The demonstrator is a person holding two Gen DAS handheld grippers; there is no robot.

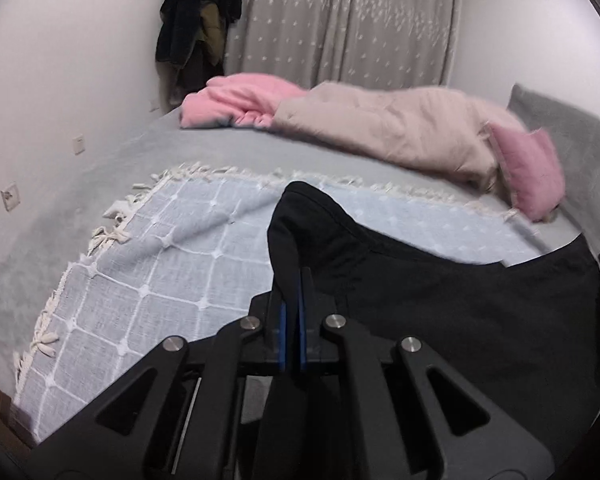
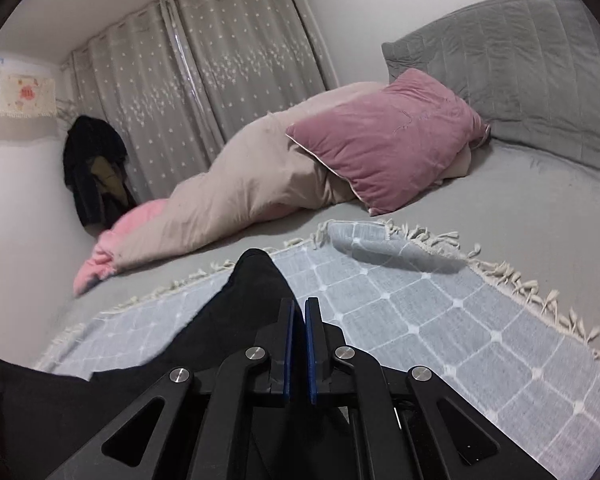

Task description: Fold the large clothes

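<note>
Now both grippers pinch the black garment. The left gripper [image 1: 292, 276] has its blue pads nearly together, clamped on a raised fold of the garment [image 1: 440, 292], which drapes away toward 3 o'clock over the checked throw [image 1: 172, 264]. The right gripper [image 2: 299, 308] likewise grips a peaked fold of the garment [image 2: 236, 312], cloth trailing toward 8 o'clock. Behind, at 12 o'clock, a beige duvet [image 2: 244, 196] and pink pillow [image 2: 384, 140] lie on the grey bed [image 2: 540, 208].
</note>
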